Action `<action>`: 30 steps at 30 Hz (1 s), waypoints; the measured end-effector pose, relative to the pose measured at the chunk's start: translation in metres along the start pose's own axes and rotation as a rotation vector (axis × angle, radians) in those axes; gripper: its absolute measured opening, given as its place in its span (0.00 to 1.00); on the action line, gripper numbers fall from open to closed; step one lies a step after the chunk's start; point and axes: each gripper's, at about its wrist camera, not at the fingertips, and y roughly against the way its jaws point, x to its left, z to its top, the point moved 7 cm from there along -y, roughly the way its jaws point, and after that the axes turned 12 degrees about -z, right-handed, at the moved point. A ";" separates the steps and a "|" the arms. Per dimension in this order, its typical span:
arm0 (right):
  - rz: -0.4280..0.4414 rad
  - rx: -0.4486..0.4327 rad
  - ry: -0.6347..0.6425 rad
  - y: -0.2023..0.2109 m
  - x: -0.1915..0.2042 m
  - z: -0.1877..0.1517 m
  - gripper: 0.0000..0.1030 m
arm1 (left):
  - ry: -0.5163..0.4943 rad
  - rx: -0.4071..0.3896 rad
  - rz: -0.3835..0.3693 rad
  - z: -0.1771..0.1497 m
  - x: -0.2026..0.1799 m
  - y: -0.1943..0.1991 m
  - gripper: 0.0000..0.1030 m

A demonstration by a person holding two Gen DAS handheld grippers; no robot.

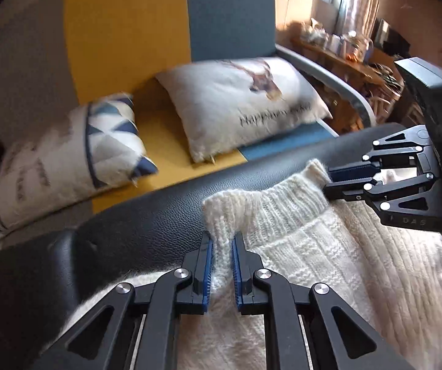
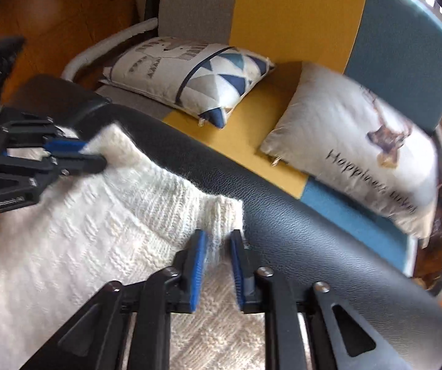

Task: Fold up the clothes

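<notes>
both grippers pinching the ribbed edge of the white knit sweater (image 1: 313,246) — left gripper (image 1: 222,246) and right gripper (image 2: 219,243) each clamp a corner, the body lying on the black leather surface (image 1: 147,215). risk: fuzzy loose knit could stretch or slip from the pads under uneven pull. far edge drops toward the sofa (image 2: 282,9) and cushions (image 2: 359,141) — room only on the near side.
</notes>
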 end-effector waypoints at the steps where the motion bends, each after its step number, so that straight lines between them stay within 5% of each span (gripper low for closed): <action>1: -0.045 -0.025 0.023 0.003 0.003 -0.001 0.06 | 0.008 -0.011 0.017 -0.001 0.000 0.001 0.11; 11: 0.018 -0.027 -0.188 -0.008 -0.017 -0.007 0.09 | 0.095 -0.112 0.175 -0.013 0.004 0.008 0.19; 17: 0.123 -0.079 -0.330 0.029 -0.028 -0.013 0.14 | 0.098 -0.209 0.100 -0.004 -0.021 0.044 0.20; 23: 0.076 -0.044 -0.237 0.051 -0.025 -0.048 0.23 | -0.035 -0.084 -0.078 0.018 -0.078 0.009 0.21; 26: 0.073 -0.009 -0.235 0.054 -0.028 -0.071 0.27 | 0.066 0.012 -0.164 0.032 -0.080 -0.023 0.39; 30: 0.059 0.047 -0.222 0.049 -0.032 -0.097 0.28 | 0.181 0.120 -0.240 0.050 -0.082 -0.057 0.42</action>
